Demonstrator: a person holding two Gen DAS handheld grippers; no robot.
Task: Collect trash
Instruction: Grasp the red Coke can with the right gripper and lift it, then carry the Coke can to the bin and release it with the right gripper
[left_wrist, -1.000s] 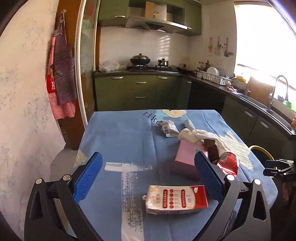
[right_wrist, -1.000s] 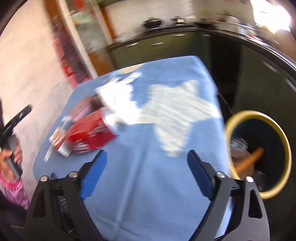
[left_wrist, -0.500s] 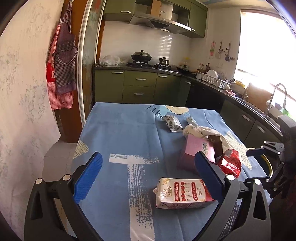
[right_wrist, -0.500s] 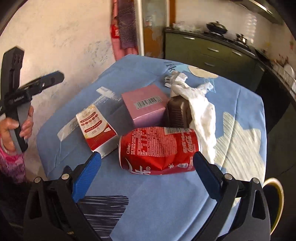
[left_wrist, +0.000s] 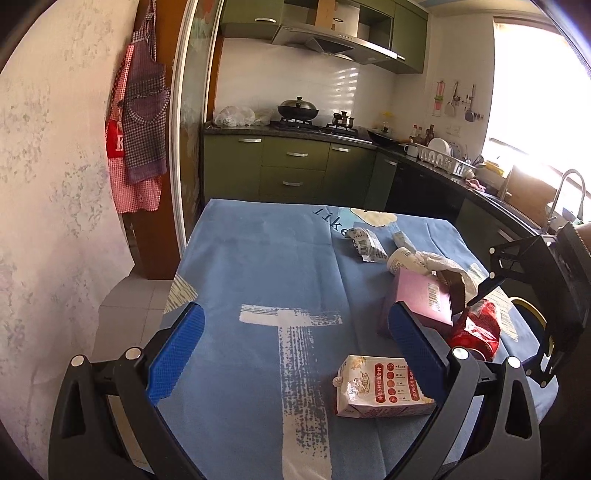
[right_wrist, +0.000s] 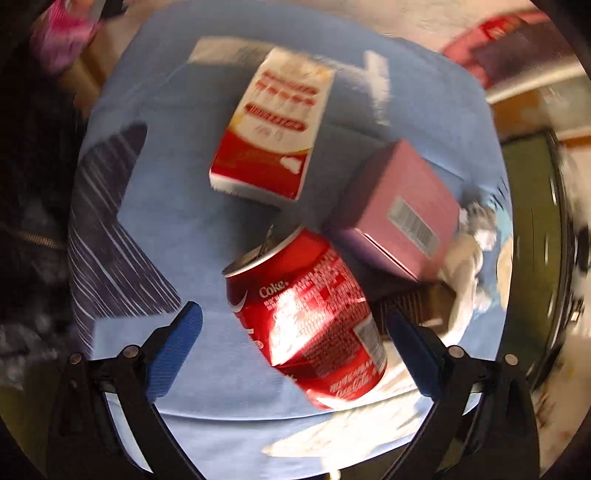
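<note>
Between right gripper (right_wrist: 291, 328) fingers — can (right_wrist: 306, 314)

A blue-clothed table (left_wrist: 258, 266) carries a dented cola can (right_wrist: 306, 314), milk carton (left_wrist: 380, 384) and pink box (left_wrist: 421, 302).

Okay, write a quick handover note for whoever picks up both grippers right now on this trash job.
Left gripper: open, empty, above the blue tablecloth.
Right gripper: open, straddling the dented red Coke can, not gripping yet.
On the table: milk carton, pink box, white tissue, wrapper.
Done: nothing visibly held.
Left: grab the can, then clear the rest into the yellow-rimmed bin.
</note>
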